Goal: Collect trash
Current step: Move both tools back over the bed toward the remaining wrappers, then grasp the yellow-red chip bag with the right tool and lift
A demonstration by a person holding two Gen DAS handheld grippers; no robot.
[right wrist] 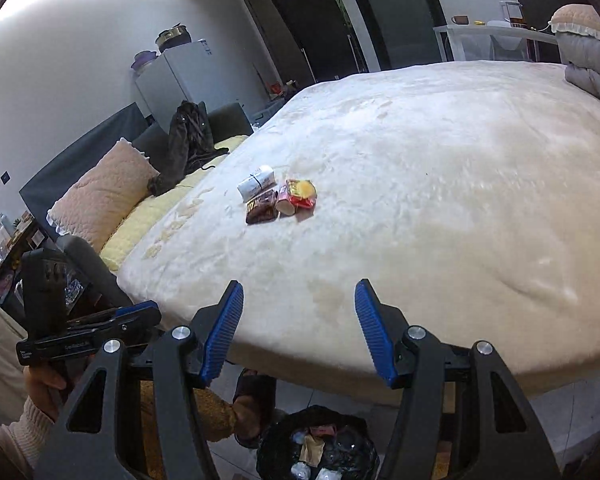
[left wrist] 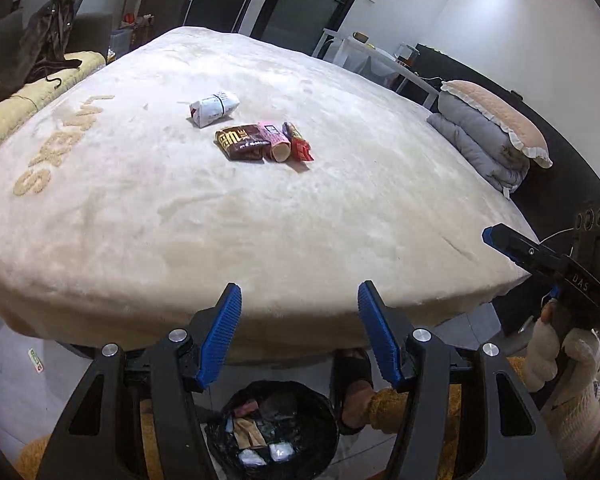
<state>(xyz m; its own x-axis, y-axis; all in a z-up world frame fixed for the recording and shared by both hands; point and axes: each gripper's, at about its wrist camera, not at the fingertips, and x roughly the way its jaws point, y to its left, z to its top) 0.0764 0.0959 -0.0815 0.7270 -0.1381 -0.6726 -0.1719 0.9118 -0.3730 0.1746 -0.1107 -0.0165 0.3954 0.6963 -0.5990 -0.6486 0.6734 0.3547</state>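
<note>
Several wrappers lie together on the cream bed cover (left wrist: pixel 260 220): a white packet (left wrist: pixel 214 108), a brown packet (left wrist: pixel 242 144), a pink tube-shaped pack (left wrist: pixel 276 142) and a red wrapper (left wrist: pixel 300 144). They also show in the right wrist view: white packet (right wrist: pixel 257 182), brown packet (right wrist: pixel 262 208), red wrapper (right wrist: pixel 302 193). A black-lined trash bin (left wrist: pixel 274 428) with trash inside stands on the floor at the bed's near edge, below both grippers; it also shows in the right wrist view (right wrist: pixel 318 446). My left gripper (left wrist: pixel 300 336) and right gripper (right wrist: pixel 300 330) are open and empty, well short of the wrappers.
A folded grey quilt with a pillow (left wrist: pixel 488 136) sits at the bed's right edge. A dark garment (right wrist: pixel 188 140) and a pillow (right wrist: pixel 100 188) lie on a sofa left of the bed. My slippered foot (left wrist: pixel 354 384) is next to the bin.
</note>
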